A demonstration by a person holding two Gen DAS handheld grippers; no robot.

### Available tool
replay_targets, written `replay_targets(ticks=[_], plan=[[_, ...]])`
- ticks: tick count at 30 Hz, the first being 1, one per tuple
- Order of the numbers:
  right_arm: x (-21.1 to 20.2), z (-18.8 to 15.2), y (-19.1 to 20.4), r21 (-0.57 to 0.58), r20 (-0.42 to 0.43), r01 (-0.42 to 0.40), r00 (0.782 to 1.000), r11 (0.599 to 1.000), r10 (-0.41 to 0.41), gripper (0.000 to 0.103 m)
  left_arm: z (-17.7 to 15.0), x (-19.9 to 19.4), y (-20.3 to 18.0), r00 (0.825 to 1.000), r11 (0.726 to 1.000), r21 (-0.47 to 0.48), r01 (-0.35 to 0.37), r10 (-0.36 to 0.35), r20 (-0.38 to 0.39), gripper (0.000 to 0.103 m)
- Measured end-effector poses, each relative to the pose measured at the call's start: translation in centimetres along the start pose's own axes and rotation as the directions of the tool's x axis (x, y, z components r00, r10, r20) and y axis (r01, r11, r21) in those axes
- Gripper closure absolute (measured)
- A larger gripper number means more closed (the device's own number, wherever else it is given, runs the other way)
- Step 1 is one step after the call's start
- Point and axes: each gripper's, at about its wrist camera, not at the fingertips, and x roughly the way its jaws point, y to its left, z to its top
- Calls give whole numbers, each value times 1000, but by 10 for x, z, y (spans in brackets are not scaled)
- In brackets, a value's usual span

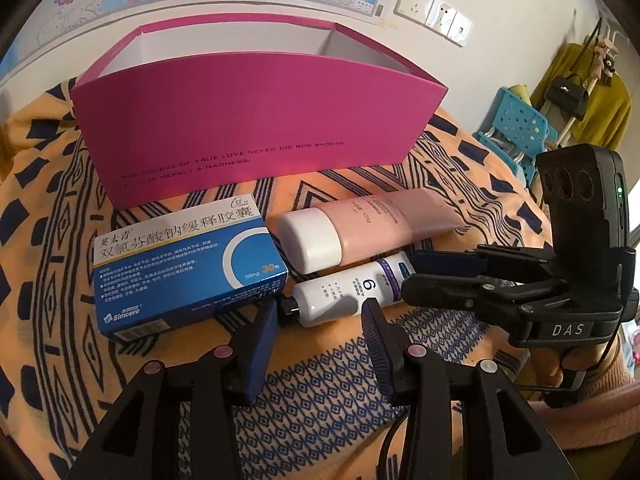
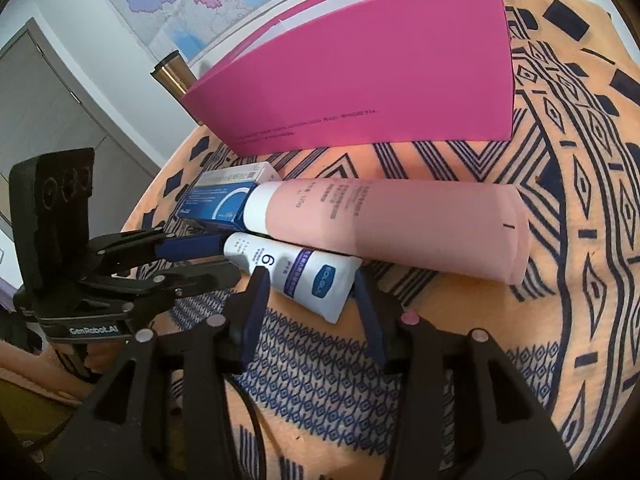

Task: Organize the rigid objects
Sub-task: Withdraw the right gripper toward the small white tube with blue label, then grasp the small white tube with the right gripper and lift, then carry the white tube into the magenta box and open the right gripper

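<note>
The small white tube point(image 1: 344, 290) lies flat on the patterned counter point(image 1: 460, 160) at lower centre of the left wrist view, its long axis running left to right across the frame, black cap toward the blue medicine box point(image 1: 188, 264) and crimped end toward the right gripper point(image 1: 412, 276). The left gripper point(image 1: 320, 320) has its fingers spread wide just short of the tube's cap half, neither pad touching it; the right gripper's fingers also stand wide, either side of the crimped end point(image 2: 320, 292), so both are about equally near. The pink tube point(image 2: 392, 224) lies just behind, parallel, apparently touching the white one. Only the left view shows the magenta box point(image 1: 256, 120) open and empty inside; the right view shows the tube's flat tail and a metal cup point(image 2: 172, 72) behind the box.
</note>
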Motion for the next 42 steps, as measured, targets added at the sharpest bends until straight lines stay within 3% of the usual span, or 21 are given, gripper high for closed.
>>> replay_targets(ticks=[25, 42], plan=[[-30, 6, 23, -64, 63, 9, 998, 998, -5, 56, 3, -42, -9, 997, 1000, 19, 7, -9, 83, 60], [-62, 75, 42, -170, 201, 24, 980, 985, 11, 56, 65, -77, -8, 970, 997, 63, -42, 25, 240, 60]])
